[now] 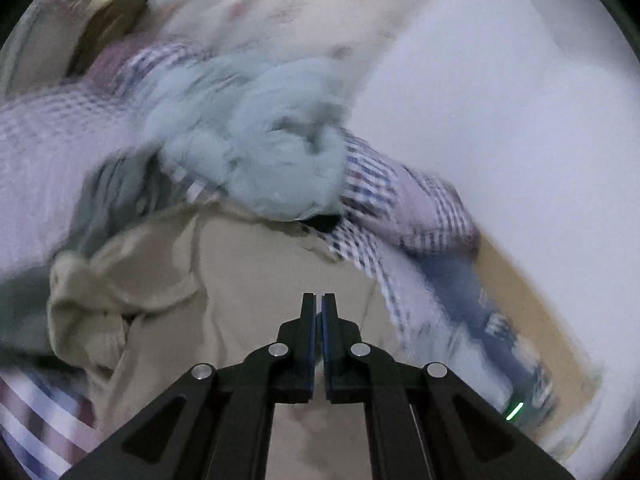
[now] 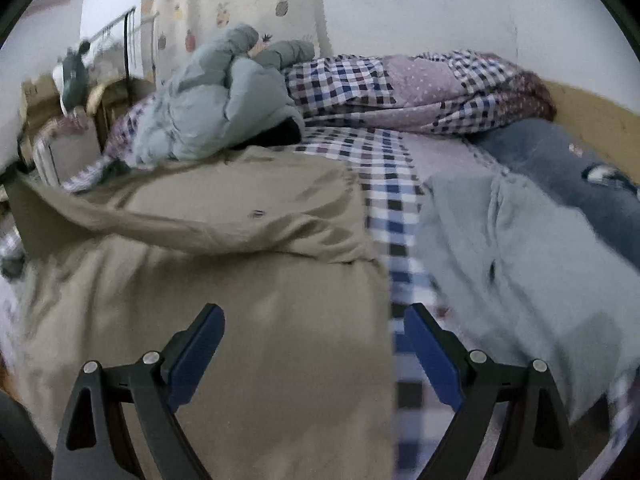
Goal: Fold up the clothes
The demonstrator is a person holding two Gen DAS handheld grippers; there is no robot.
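Left gripper [image 1: 319,300] – jaws together, apparently nipping khaki garment [image 1: 248,280] to lift a fold | right gripper [image 2: 314,320] – spread wide, empty, over khaki's 3 o'clock edge on checked bedding [image 2: 384,184]

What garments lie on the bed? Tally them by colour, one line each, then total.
Khaki cloth jacket: 1
Pale blue puffy jacket: 1
Pale grey-blue flat garment: 1
Dark blue denim garment: 1
Total: 4, not counting the checked bedding.

Left claw [image 1: 319,300] shut, jaws together. Right claw [image 2: 314,316] wide open, angled downward.
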